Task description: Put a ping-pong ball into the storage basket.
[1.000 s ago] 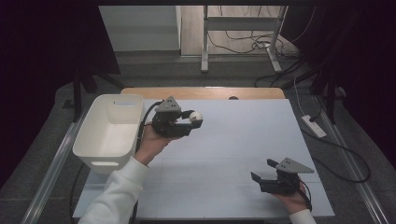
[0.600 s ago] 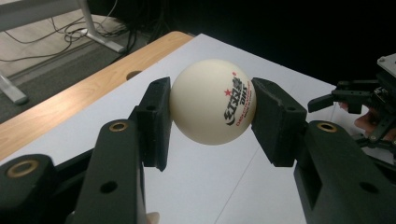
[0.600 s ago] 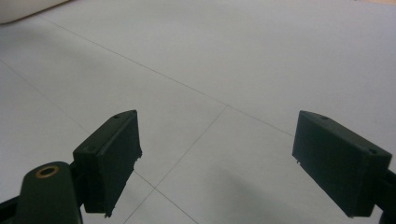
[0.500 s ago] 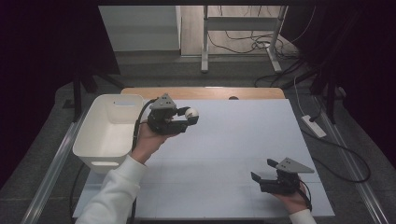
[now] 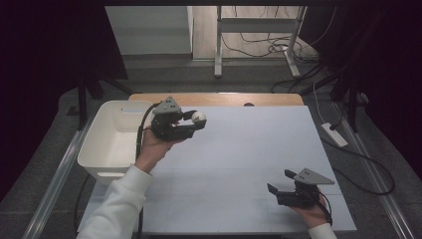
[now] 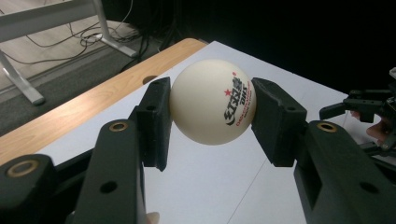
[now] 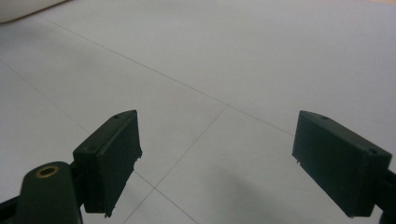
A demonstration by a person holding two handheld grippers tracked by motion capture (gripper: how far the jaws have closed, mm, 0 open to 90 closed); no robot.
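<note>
A white ping-pong ball [image 6: 213,101] with red and black print is clamped between the two black jaws of my left gripper [image 6: 209,122]. In the high view that left gripper [image 5: 195,121] is held above the table's back left, just right of the white bin [image 5: 102,149], with the ball [image 5: 199,117] at its tip. My right gripper [image 5: 279,181] rests low near the table's front right, jaws wide apart. In the right gripper view, the right gripper [image 7: 233,154] has nothing but white table between its fingers.
The white tabletop [image 5: 239,149] has a wooden strip [image 5: 219,98] along its far edge. The open white bin stands at the table's left edge. A white power strip [image 5: 334,134] and cables lie on the floor to the right. A desk frame [image 5: 219,45] stands beyond the table.
My left gripper has lifted slightly and shifted left toward the bin with the ball in it. The right gripper has stayed in place.
</note>
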